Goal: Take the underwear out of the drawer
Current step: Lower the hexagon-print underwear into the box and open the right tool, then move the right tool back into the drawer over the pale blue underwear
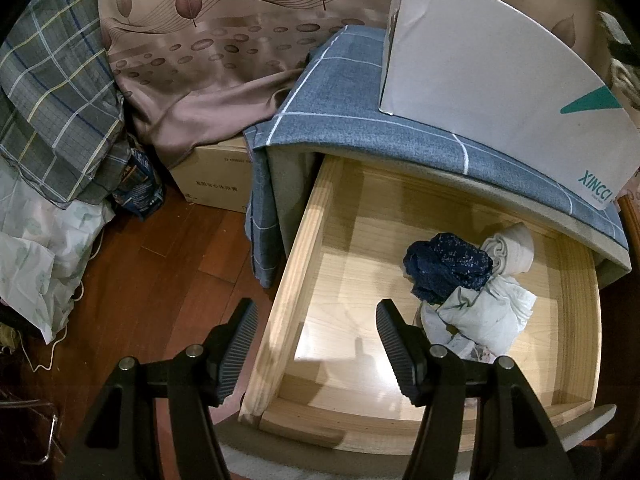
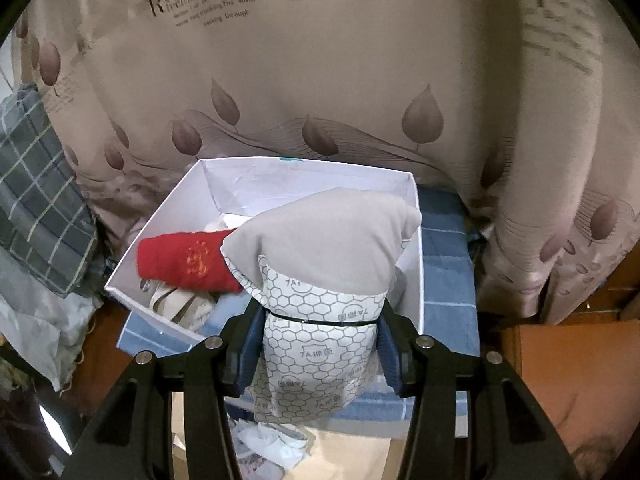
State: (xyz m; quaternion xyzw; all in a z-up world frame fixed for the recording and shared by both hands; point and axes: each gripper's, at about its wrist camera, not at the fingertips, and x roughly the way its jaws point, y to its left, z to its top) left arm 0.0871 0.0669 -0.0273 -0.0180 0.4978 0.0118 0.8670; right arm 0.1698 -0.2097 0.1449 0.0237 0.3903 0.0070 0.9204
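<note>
In the left wrist view the light wooden drawer (image 1: 304, 248) stands pulled out. Inside lie a dark blue speckled garment (image 1: 448, 268), a rolled cream one (image 1: 512, 250) and a crumpled pale one (image 1: 480, 316). My left gripper (image 1: 316, 348) is open and empty, above the drawer's left front corner, left of the clothes. In the right wrist view my right gripper (image 2: 318, 348) is shut on a grey and white hexagon-patterned underwear (image 2: 320, 280), held above the front edge of a white box (image 2: 188, 204) that holds a red garment (image 2: 188, 260).
The white box (image 1: 500, 80) stands on the blue cloth-covered cabinet top (image 1: 344, 112). A cardboard box (image 1: 216, 180), plaid fabric (image 1: 52, 100) and a leaf-print curtain (image 2: 320, 80) lie left and behind. Wooden floor (image 1: 152, 280) lies left of the drawer.
</note>
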